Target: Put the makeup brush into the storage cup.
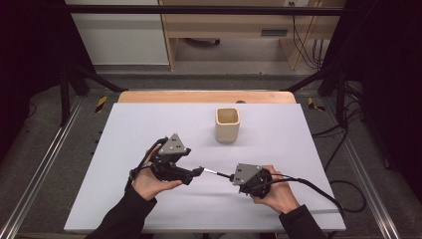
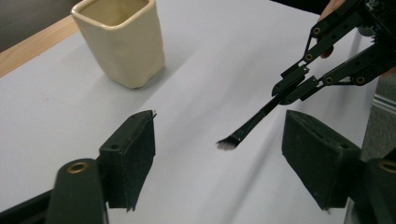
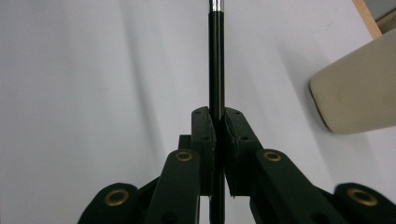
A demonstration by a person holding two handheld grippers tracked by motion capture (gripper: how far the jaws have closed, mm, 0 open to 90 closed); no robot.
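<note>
While your right gripper (image 1: 232, 176) is clamped on the black handle of the brush (image 2: 254, 122), its 2 jaws pressed against the shaft, the bristle tip hangs just above the white table (image 1: 278, 149) between the spread jaws of your left gripper (image 1: 198, 173). Your left gripper is released and grips nothing. Farther back, well apart from both grippers, the cream cup (image 1: 227, 125) stands upright.

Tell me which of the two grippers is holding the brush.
The right gripper: its jaws are shut on the black brush. The left gripper stands open, holding nothing.
</note>
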